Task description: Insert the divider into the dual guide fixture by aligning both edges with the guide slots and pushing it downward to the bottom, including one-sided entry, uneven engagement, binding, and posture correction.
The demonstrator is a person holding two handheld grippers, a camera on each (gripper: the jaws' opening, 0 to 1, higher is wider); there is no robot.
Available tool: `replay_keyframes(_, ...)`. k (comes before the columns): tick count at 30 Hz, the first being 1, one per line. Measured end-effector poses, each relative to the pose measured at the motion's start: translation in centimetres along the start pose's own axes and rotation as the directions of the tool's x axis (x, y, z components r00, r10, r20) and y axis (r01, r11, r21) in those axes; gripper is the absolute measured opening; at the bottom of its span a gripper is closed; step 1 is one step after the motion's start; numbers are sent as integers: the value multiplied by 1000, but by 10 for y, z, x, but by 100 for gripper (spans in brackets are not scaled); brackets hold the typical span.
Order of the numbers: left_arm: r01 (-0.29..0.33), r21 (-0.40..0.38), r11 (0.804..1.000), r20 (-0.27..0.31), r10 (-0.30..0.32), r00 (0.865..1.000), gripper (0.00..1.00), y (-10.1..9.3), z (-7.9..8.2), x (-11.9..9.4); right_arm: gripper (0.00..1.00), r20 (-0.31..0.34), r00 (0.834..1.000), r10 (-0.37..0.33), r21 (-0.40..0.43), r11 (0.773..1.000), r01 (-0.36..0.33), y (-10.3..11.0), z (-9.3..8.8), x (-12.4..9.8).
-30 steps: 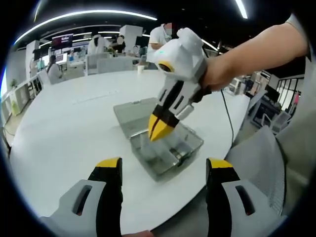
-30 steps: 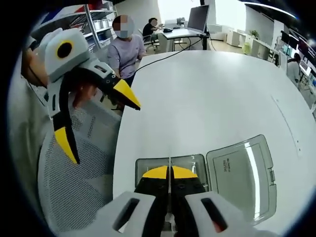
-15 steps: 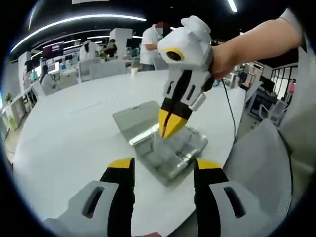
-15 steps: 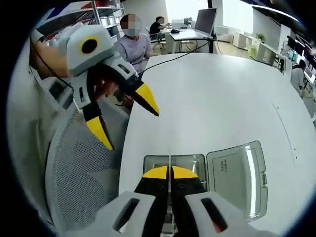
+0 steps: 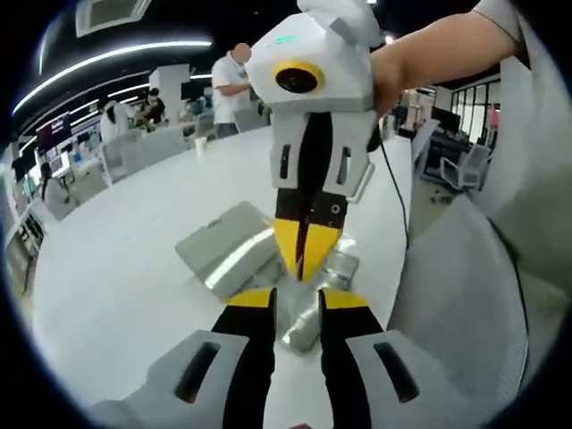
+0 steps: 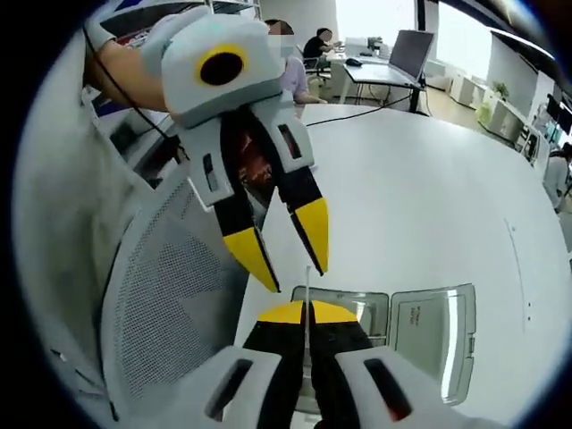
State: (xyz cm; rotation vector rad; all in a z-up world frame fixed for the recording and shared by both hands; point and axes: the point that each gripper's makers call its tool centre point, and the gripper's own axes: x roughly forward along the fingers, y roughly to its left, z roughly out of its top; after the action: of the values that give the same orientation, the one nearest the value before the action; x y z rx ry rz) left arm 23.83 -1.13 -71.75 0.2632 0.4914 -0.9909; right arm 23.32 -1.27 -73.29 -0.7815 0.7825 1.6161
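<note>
We see a wide white table in an open office, with a grey mesh chair at its near edge. On the table sits a clear plastic box with its hinged lid folded open flat beside it; in the left gripper view the same box lies just past our jaws, lid to its left.

Our right gripper has its yellow-tipped jaws clenched on a thin, pale divider, whose edge stands up between the tips, right above the box. In the left gripper view that right gripper points down at the box, jaws pressed together.

Our left gripper holds nothing, its jaws a little apart. In the right gripper view it hangs with its tips spread just above the divider's top edge.
</note>
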Motion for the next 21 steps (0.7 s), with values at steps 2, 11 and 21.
replay_keyframes(2, 12, 1, 1000, -5, -12, 1000, 12, -2, -1, 1, 0, -1, 1000, 3, -4, 1000, -3, 2, 1, -1)
replay_keyframes(11, 38, 10, 999, -32, -38, 999, 2, -6, -5, 3, 0, -9, 1000, 22, -20, 1000, -23, 9, 1, -4)
replay_keyframes(21, 84, -3, 996, -44, -84, 996, 1, -15, -8, 6, 0, -18, 999, 42, -34, 999, -42, 15, 0, -5)
